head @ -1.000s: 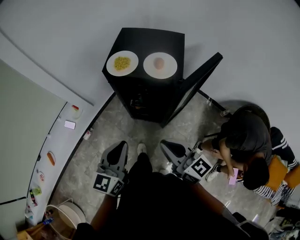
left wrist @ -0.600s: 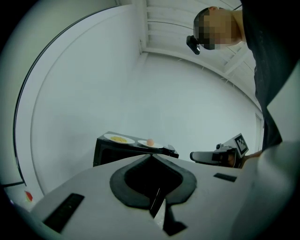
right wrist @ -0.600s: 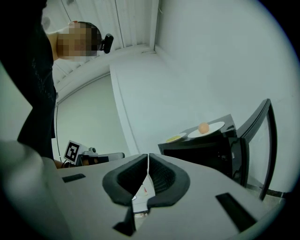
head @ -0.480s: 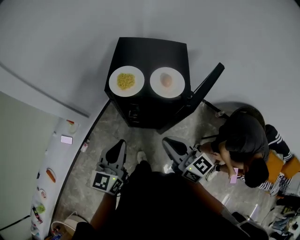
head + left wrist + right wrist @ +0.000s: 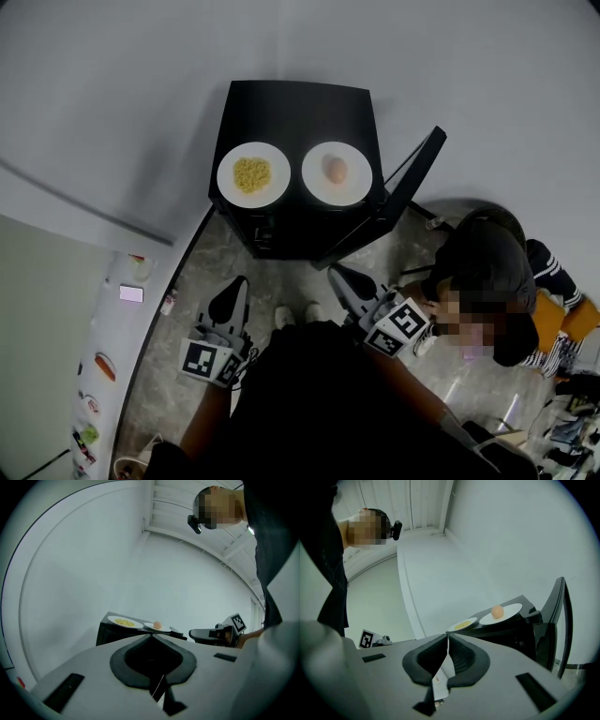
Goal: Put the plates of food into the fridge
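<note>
A black mini fridge [image 5: 298, 108] stands against the wall with its door [image 5: 405, 186] swung open on the right. Two white plates rest on its top: one with yellow food [image 5: 253, 174] [image 5: 123, 621] [image 5: 463, 625], the other with a round orange-pink item [image 5: 337, 172] [image 5: 157, 626] [image 5: 500, 613]. My left gripper [image 5: 234, 287] [image 5: 151, 636] hangs low in front of the fridge, shut and empty. My right gripper [image 5: 338, 275] [image 5: 447, 636] is beside it, nearer the open door, shut with nothing between its pads. Both are well short of the plates.
A person in dark clothes [image 5: 487, 277] crouches on the floor to the right of the fridge door. A long white counter [image 5: 117, 323] with small items runs along the left. Grey stone floor [image 5: 202, 272] lies between counter and fridge.
The head view has tipped up, so the fridge and plates sit lower in the frame. Both grippers stay shut, low in front of the fridge and have barely shifted.
</note>
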The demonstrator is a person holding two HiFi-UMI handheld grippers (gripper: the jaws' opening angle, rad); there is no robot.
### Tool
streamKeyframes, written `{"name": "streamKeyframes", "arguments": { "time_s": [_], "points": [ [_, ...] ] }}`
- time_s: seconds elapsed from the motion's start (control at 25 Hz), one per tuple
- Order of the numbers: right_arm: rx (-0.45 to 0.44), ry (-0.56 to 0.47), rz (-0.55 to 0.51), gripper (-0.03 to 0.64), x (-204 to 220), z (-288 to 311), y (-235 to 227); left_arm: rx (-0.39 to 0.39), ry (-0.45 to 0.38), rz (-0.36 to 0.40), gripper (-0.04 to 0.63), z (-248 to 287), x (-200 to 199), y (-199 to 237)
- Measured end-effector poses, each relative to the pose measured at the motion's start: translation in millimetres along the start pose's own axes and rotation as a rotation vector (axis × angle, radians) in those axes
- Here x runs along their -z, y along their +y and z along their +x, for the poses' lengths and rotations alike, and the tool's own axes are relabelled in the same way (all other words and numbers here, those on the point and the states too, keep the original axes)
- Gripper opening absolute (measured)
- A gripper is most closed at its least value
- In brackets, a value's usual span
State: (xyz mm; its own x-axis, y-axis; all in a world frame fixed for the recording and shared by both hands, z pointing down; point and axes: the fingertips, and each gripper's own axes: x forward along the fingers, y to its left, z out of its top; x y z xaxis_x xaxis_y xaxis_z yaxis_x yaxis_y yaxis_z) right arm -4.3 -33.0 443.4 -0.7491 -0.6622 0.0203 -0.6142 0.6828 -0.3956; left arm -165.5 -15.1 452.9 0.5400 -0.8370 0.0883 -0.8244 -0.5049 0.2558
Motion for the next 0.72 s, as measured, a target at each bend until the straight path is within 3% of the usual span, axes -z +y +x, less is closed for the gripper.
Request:
{"name": "streamKeyframes", "arguments": {
  "time_s": [0.12, 0.56, 0.72],
  "points": [
    [0.013, -0.018, 0.033, 0.031, -5.3, 4.2, -9.4, 0.004, 0.002, 0.0, 0.029, 6.4, -0.7, -0.7],
    [0.061, -0.102, 0.323, 0.032, -8.8, 22.5, -58.8, -0.037, 0.022, -0.002, 0.029, 29.8, -6.6, 9.5],
    [0.062, -0.14, 0.407, 0.092, -12.9, 28.7, -70.8, -0.036, 0.038, 0.002, 0.029, 40.0, -6.8, 9.9]
  ]
}}
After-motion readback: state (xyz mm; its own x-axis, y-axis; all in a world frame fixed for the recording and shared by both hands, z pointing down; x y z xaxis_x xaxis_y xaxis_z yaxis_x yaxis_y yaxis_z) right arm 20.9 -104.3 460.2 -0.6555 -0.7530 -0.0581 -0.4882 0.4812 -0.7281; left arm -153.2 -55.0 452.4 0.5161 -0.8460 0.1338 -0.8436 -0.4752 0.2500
